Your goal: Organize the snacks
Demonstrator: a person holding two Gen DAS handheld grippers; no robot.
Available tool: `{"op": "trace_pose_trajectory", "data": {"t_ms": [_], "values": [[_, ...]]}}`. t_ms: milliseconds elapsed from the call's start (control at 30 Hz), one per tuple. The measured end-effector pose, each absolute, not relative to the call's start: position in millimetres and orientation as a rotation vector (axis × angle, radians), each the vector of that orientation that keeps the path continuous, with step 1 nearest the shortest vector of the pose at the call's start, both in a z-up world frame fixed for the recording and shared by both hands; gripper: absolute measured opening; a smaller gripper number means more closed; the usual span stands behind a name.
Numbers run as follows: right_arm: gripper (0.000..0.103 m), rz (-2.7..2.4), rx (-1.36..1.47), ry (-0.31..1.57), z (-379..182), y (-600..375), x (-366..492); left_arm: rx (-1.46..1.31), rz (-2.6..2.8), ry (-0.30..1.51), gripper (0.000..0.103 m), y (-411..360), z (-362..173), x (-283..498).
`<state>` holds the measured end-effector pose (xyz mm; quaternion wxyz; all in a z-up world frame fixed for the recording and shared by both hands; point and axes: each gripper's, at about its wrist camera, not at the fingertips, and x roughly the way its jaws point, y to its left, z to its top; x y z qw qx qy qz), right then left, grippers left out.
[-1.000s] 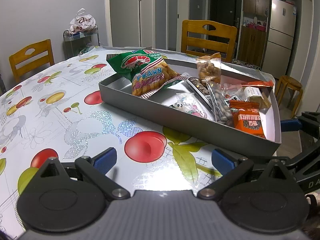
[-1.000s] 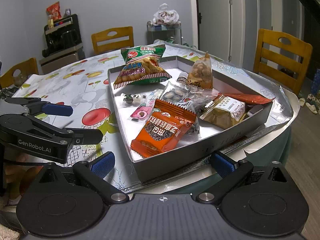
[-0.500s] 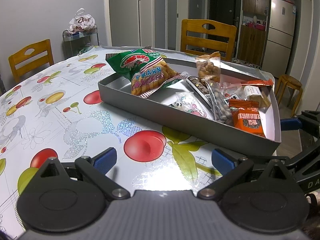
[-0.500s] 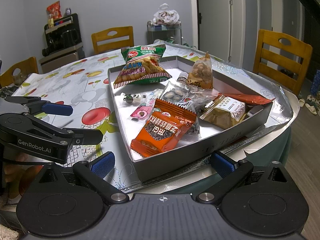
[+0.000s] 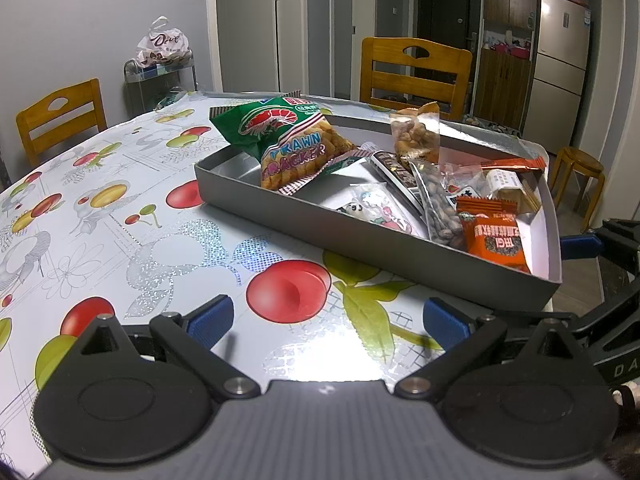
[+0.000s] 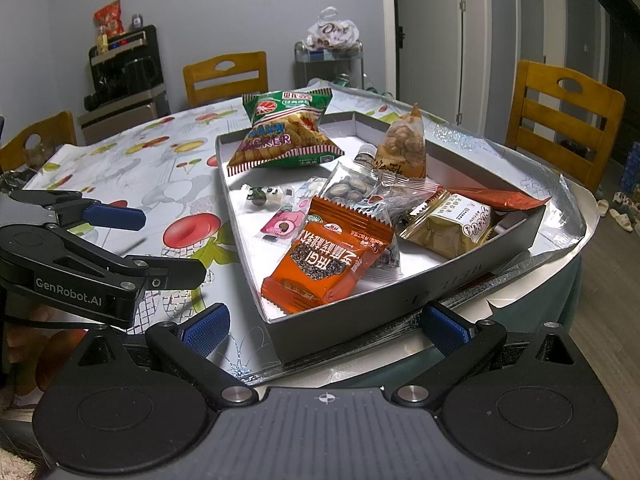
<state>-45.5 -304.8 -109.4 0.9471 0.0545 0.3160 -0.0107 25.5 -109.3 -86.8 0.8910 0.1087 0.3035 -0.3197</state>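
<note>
Fruit pictures cover the glossy tablecloth (image 5: 120, 216) of a round table in a dim dining room, and wooden chairs (image 6: 226, 76) stand around it. On this cloth sits a shallow grey tray (image 6: 460, 280), which I take as the landmark; its near corner reaches close to the table edge. Inside the tray, at the far end, a green prawn cracker bag (image 6: 284, 132) leans on the tray wall. Beside it, also at the far side, stands a clear bag of nuts (image 6: 402, 146). Near the front corner of the tray lies an orange seed packet (image 6: 326, 256), partly over a clear packet of dark beans (image 6: 360, 196). To the right of these lies a golden wrapped cake (image 6: 448, 220), and behind that a long orange-red stick packet (image 6: 504, 198). Small candies (image 6: 268, 196) lie on the tray floor towards its left wall. The left gripper (image 5: 326, 318) hovers over the tablecloth just outside the left wall of the tray, its fingers spread wide and holding nothing. The right gripper (image 6: 326, 322) is in front of the near corner of the tray, fingers also wide apart and empty.
</note>
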Motion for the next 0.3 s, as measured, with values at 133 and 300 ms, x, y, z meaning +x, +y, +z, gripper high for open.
{"op": "trace_pose_trajectory", "data": {"t_ms": [133, 300], "values": [[0.103, -0.022, 0.111, 0.643, -109.5, -304.3, -45.7, 0.227, -0.673, 0.628, 0.102, -109.4, -87.7, 24.1], [0.103, -0.022, 0.109, 0.643, -109.6, -304.5, -45.4, 0.23, -0.684, 0.621, 0.102, -109.0, -87.2, 21.8]]}}
